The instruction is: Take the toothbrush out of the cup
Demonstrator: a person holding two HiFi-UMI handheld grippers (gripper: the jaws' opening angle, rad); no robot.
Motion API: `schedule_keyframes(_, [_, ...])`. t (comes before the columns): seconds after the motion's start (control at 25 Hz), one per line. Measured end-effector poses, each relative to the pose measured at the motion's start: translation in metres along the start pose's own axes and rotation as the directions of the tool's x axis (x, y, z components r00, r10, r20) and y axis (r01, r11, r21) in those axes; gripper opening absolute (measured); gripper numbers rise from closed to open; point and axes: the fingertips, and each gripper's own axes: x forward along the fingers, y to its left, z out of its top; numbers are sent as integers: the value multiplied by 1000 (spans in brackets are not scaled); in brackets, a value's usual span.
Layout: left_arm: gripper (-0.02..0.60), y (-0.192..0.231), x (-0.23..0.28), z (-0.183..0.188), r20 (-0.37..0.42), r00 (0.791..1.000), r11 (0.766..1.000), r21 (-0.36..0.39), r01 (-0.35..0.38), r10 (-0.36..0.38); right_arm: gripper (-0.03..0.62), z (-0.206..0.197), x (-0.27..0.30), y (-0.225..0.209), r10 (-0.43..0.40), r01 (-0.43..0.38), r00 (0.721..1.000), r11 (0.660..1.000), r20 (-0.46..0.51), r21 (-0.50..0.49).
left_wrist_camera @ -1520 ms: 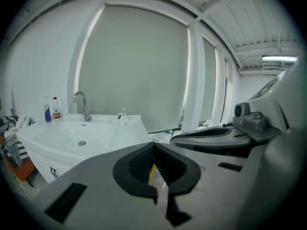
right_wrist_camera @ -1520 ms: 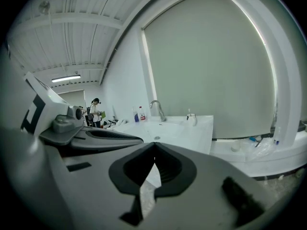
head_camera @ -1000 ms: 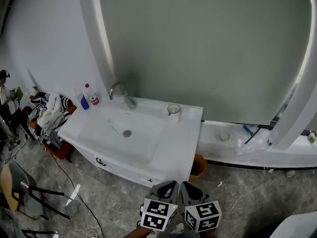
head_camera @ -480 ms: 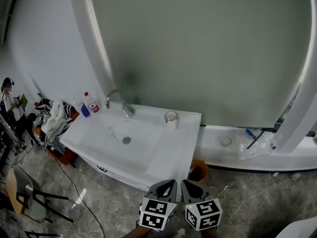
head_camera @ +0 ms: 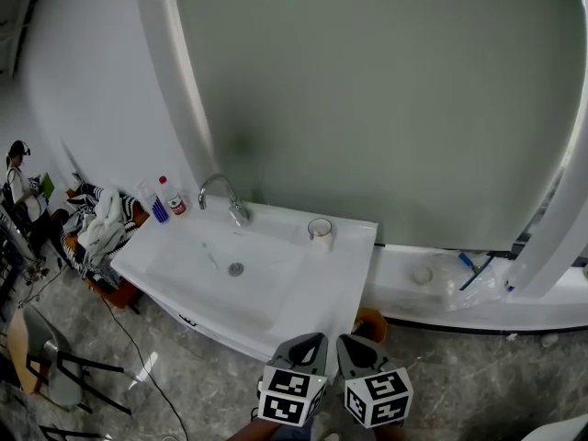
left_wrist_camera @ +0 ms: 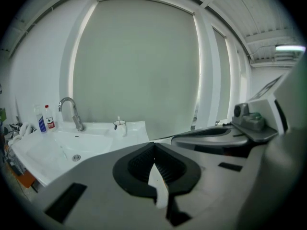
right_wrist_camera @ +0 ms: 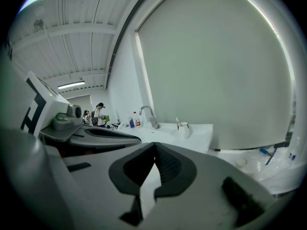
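Note:
A white cup [head_camera: 320, 231] stands at the back right of the white washbasin [head_camera: 303, 292], beside the wall. A toothbrush [left_wrist_camera: 118, 120] sticks up out of the cup [left_wrist_camera: 119, 127]; the right gripper view shows the toothbrush [right_wrist_camera: 178, 121] in the cup [right_wrist_camera: 183, 127] too. My left gripper [head_camera: 316, 339] and right gripper [head_camera: 345, 341] hang side by side at the bottom of the head view, well short of the basin. Both point toward the cup. The left gripper [left_wrist_camera: 154, 145] is shut and empty, and so is the right gripper [right_wrist_camera: 154, 145].
A chrome tap [head_camera: 228, 198] rises at the basin's back, with two small bottles [head_camera: 165, 197] to its left. Clothes [head_camera: 99, 226] are piled left of the basin, with a chair [head_camera: 46, 366] below. An orange bin [head_camera: 371, 320] sits under the basin's right end. A person [head_camera: 18, 168] stands far left.
The basin and cup have slid a little lower in the head view. Both grippers stay shut and side by side at the bottom edge.

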Motion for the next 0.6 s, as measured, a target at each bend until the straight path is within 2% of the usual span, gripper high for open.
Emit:
schedule_keyframes(0.44, [9, 39, 47, 22, 11, 1000, 1000, -5, 4, -4, 11, 18, 52, -24, -3, 3, 1000, 1000, -8, -16])
schedule_keyframes(0.6, [9, 54, 62, 40, 50, 999, 1000, 4, 12, -12, 11, 29, 71, -35, -25, 25, 1000, 1000, -3, -11])
